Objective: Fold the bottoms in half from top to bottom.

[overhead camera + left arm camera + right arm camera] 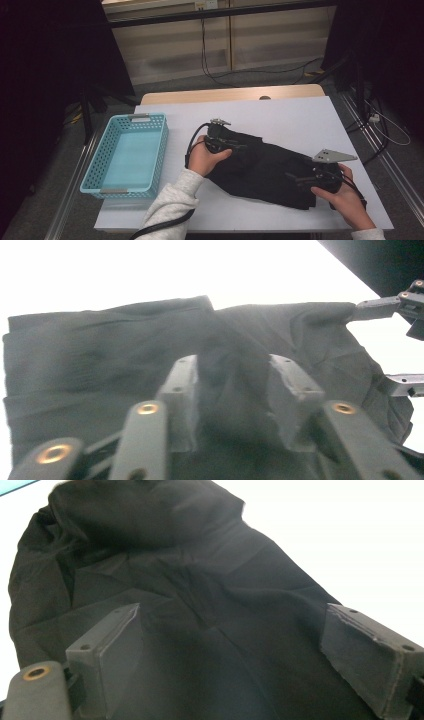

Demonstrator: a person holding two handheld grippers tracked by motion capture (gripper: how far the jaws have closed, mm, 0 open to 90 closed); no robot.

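Black garment (260, 167) part-folded on surface (300, 115), not in basket (131, 152) yet. L gripper (231, 405) jaws half-open w/ cloth between; R gripper (235, 665) jaws wide, holding nothing.

**A recording bench in a lab or studio**

The white-topped table (300, 115) stands on grey carpet, boxed in by black curtains (45, 75) to either side of the grippers. Beyond them, loose cables (215, 75) trail across the floor below pale wall panels (200, 45); metal rails (390, 165) run along the table's flanks.
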